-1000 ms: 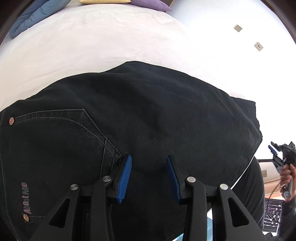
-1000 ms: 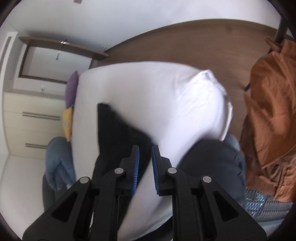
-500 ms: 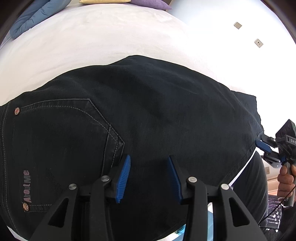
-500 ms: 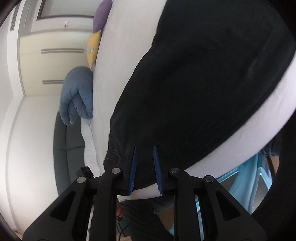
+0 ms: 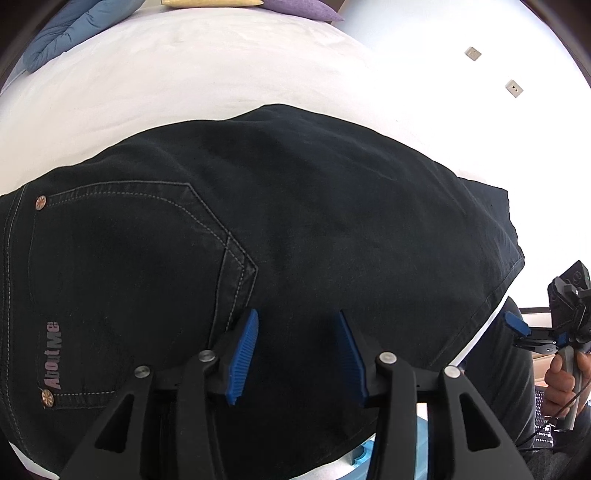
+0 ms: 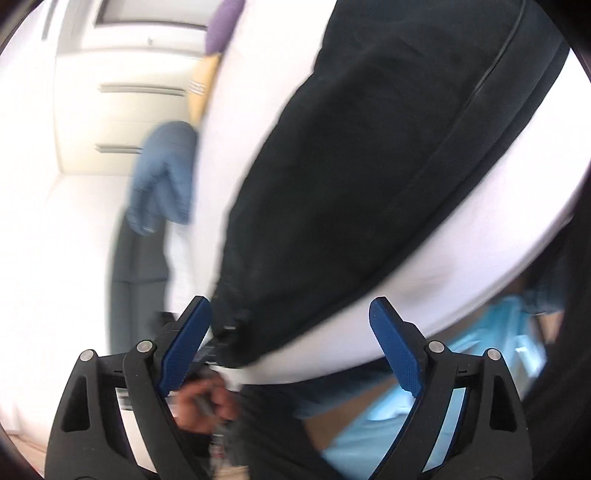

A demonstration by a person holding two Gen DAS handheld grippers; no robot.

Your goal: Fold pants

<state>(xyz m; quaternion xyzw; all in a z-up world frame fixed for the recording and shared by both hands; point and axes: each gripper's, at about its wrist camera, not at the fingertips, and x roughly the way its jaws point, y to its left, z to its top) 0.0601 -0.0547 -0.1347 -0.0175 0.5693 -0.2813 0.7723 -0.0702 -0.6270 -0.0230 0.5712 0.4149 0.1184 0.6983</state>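
Note:
Black denim pants (image 5: 295, 229) lie spread on a white bed (image 5: 184, 85), back pocket and "About Me" label at the left. My left gripper (image 5: 297, 354) is open and empty, just above the pants near their front edge. My right gripper (image 6: 291, 343) is open wide and empty, at the near edge of the pants (image 6: 369, 166); the view is blurred. The right gripper also shows at the far right of the left wrist view (image 5: 517, 328), past the pants' hem.
Blue, yellow and purple pillows (image 5: 74, 29) lie at the head of the bed. A pale cabinet (image 6: 122, 92) stands by the wall. A light blue object (image 6: 480, 369) sits below the bed's edge. The person's legs are close to the bed.
My right gripper has opened wide from shut and swung round to the near edge of the pants. My left gripper has stayed open and drifted slightly over the pants.

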